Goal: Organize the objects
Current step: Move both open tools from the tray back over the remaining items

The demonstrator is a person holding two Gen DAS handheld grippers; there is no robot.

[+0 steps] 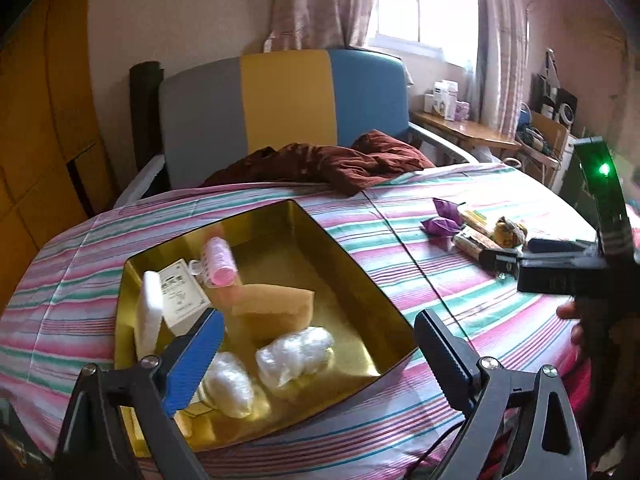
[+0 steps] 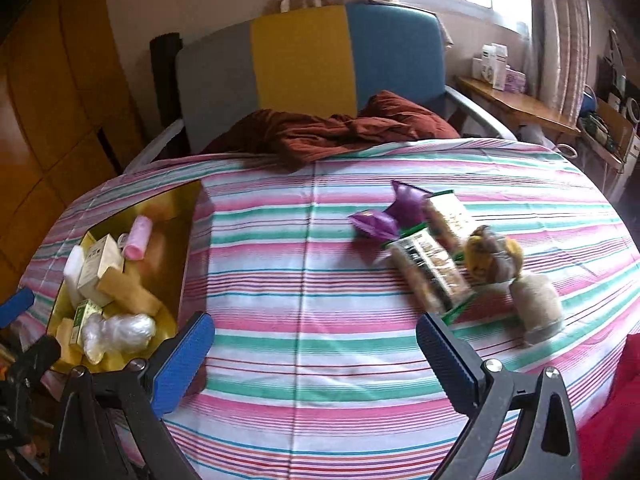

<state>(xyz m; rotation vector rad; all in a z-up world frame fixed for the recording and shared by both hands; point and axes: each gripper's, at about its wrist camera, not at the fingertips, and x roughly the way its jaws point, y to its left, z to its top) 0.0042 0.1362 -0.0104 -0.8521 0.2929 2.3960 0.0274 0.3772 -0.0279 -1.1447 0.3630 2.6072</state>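
Note:
A gold tin tray (image 1: 352, 272) sits on the striped bedsheet. It holds a pink roller (image 1: 218, 262), a white box (image 1: 182, 294), a white sponge (image 1: 150, 312), a tan sponge (image 1: 276, 306) and two plastic-wrapped bundles (image 1: 296, 354). My left gripper (image 1: 316, 356) hovers open over the tray's near end, holding nothing. To the right lie purple packets (image 2: 384, 216), two snack packs (image 2: 430, 268), a yellow-grey bundle (image 2: 494, 256) and a twine roll (image 2: 538, 306). My right gripper (image 2: 316, 340) is open just short of them, its right finger close to the nearer snack pack.
A crumpled brown blanket (image 2: 332, 128) lies against the grey, yellow and blue headboard (image 2: 304, 60). A wooden desk (image 2: 520, 104) with boxes stands at the right under the window. Red cloth (image 2: 616, 412) is at the near right. A wooden wardrobe (image 1: 40, 120) fills the left.

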